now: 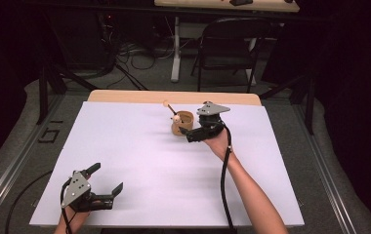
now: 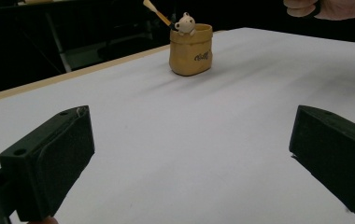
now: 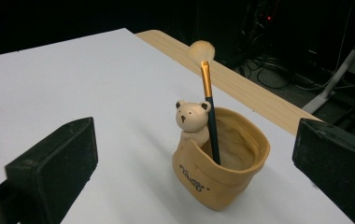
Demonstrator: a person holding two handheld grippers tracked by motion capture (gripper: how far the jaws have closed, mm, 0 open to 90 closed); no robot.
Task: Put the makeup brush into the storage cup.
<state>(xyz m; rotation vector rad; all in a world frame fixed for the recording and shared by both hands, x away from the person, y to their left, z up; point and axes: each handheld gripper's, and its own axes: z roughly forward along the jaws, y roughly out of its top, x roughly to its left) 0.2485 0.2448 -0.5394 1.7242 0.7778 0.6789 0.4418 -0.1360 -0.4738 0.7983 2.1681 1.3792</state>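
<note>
Right tongs (image 3: 194,158) gape empty, brush pot (image 3: 222,168) just beyond them.

Pot (image 3: 222,179): tan-yellow, dark script lettering on front. Bear (image 3: 192,119) at pot rim, 10 o'clock: cream, dark eyes and nose. Brush (image 3: 209,116): black handle, gold ferrule, pale peach bristles. Bench (image 1: 139,161): white top, light wood edge at 12 o'clock. Tool (image 3: 194,163) pads: black.

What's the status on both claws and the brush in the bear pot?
Left claw open, near table corner. Right claw open beside the bear pot, gripping nothing. Makeup brush stands in the pot, bristles up, leaning on the rim. Nothing in the way.
</note>
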